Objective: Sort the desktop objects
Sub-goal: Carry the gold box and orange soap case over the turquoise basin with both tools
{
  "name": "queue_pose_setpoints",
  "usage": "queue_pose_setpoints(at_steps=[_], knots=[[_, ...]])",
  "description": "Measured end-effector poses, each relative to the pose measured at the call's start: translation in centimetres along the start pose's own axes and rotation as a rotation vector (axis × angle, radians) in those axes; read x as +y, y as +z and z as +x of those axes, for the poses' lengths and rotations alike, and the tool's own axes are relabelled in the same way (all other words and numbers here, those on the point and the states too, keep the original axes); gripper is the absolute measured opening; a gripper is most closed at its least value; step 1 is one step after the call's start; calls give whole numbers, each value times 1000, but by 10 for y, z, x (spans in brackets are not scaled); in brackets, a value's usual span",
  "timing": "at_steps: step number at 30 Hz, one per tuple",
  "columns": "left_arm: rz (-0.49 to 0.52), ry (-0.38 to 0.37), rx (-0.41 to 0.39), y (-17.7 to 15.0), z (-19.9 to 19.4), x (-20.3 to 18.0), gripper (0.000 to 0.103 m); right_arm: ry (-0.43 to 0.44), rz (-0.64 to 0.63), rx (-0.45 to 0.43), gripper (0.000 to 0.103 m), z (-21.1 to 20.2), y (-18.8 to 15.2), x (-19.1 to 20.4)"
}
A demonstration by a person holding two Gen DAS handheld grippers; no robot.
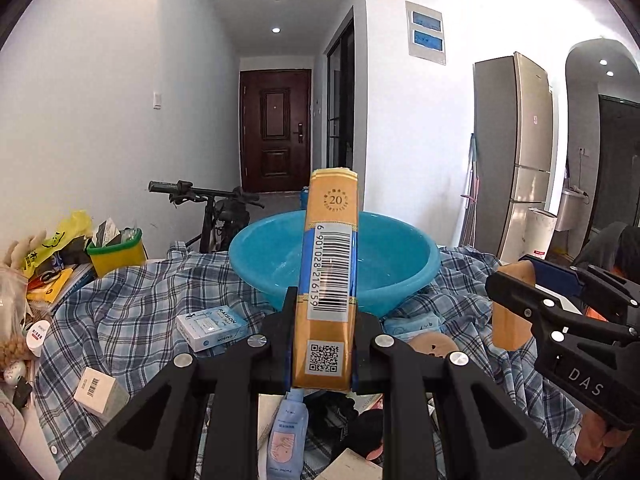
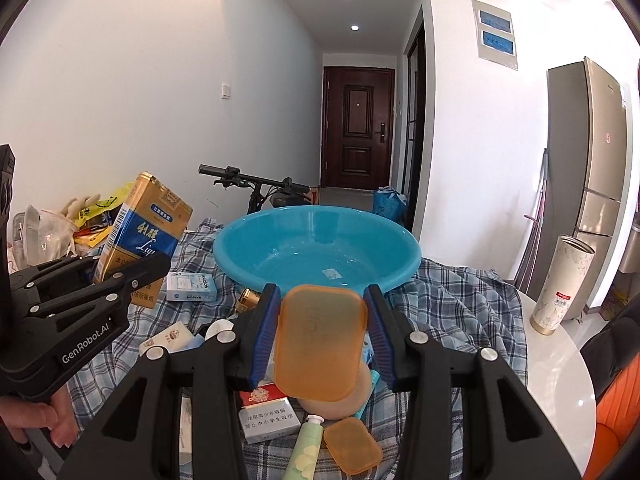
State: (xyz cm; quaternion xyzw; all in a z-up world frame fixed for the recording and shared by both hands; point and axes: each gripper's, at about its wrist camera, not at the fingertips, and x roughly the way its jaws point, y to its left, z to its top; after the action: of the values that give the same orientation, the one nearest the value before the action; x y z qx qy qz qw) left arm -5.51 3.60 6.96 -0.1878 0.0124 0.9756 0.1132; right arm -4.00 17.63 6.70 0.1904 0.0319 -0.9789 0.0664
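Carrying is the step in hand: both tongs are loaded and raised above the clutter, facing the blue basin (image 1: 336, 258) that sits on the checked cloth (image 1: 132, 304) covering the surface. The left tongs (image 1: 322, 312) are clamped on a gold-and-blue cigarette pack (image 1: 330, 280), held upright by its narrow sides with the barcode toward the camera; its top edge stands in front of the basin's near rim. The right tongs (image 2: 320, 320) are clamped on an orange translucent case (image 2: 320, 340), gripped by its two short ends, its flat face tilted toward the lens just short of the basin.

The basin looks empty apart from a small label on its floor, so the sorting seems to be at an early stage, with plenty left below: a white-and-blue box (image 1: 212, 326), a second orange case (image 2: 352, 446), a green tube (image 2: 306, 450) and a red-and-white pack (image 2: 266, 412).

Next move, as I judge it: bring each load forward over the rim, lower it inside, then part the tongs. The two tools sit close together, so going in one after the other would avoid a knock, and the tall pack needs to clear the rim before release.
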Motion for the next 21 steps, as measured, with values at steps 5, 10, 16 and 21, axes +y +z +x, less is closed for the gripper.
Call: queue_pose_setpoints(at_steps=[5, 10, 16, 21], knots=[[23, -26, -14, 8, 2, -6, 21, -4, 4, -6, 42, 0, 0, -1], [40, -19, -92, 28, 3, -9, 21, -8, 16, -31, 42, 6, 9, -3], [96, 8, -215, 56, 11, -14, 21, -32, 7, -56, 42, 24, 33, -6], [110, 5, -248, 67, 36, -14, 21, -72, -11, -109, 42, 42, 54, -8]])
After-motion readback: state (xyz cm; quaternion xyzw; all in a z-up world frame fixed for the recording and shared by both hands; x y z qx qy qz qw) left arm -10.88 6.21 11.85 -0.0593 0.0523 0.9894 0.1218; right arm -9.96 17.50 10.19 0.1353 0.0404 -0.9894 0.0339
